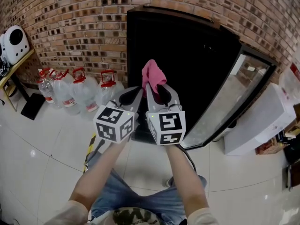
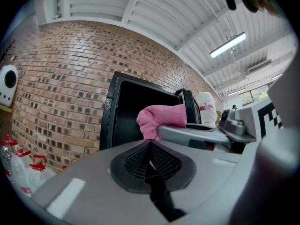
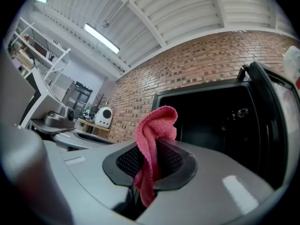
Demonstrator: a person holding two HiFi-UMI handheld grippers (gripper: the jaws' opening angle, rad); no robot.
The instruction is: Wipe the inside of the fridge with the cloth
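Head view: a small pink terry cloth [image 1: 153, 74] was seen pinched in the right gripper [image 1: 157, 89] before the open black fridge [image 1: 187, 50], with the left gripper [image 1: 134, 93] alongside | Left gripper view: the jaws were found pressed together, empty, with the cloth [image 2: 159, 118] beyond | Right gripper view: the jaws were clamped on the cloth [image 3: 152, 135], with the fridge [image 3: 211, 116] ahead
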